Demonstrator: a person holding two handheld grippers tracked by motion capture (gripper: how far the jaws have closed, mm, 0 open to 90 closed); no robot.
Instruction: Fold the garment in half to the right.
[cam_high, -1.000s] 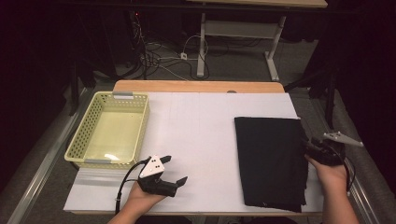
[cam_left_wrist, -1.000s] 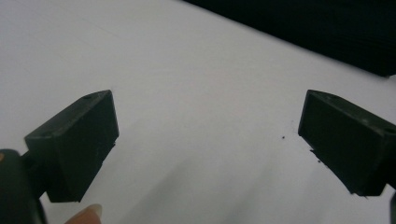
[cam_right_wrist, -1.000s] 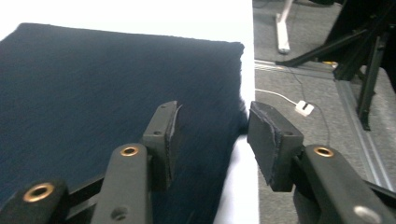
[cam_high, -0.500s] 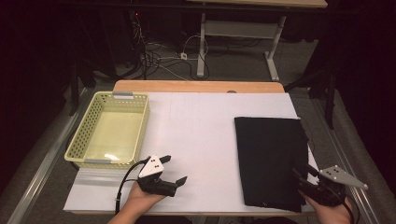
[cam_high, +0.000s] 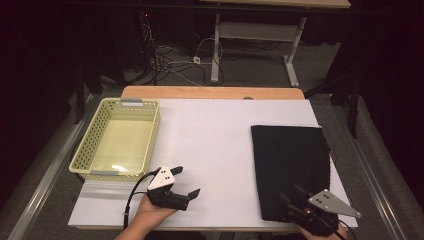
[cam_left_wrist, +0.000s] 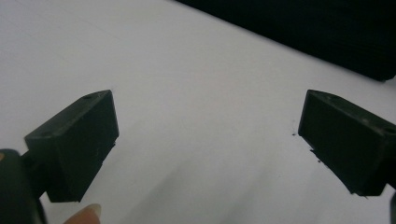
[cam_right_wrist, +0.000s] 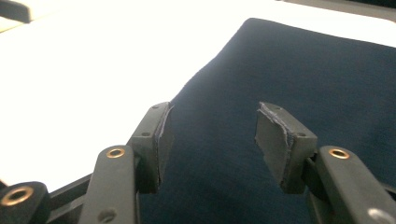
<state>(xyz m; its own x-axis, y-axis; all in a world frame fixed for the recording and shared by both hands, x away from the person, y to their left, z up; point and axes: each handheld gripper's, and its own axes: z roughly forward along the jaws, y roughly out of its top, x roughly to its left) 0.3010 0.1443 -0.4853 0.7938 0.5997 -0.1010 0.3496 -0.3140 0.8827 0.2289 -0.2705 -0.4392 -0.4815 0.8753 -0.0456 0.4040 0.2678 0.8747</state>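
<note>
While the left gripper (cam_high: 186, 184) rests on the white table top (cam_high: 210, 145) at about 7 o'clock of the high view, its jaws stand wide apart with nothing between them; the left gripper view confirms bare white surface in the gap. The right gripper (cam_high: 291, 196) sits at 5 o'clock, over the near edge of the dark cloth (cam_high: 292, 165). Its jaws have just been opening and now stand partly apart; the right gripper view shows the cloth beneath the gap, not pinched by the pads (cam_right_wrist: 273, 140). The cloth lies flat as a rectangle on the right half of the table, from 5 toward 3 o'clock. Farther off, at 9 to 10 o'clock, a yellow perforated basket (cam_high: 85, 150) stands at the table's left edge.
</note>
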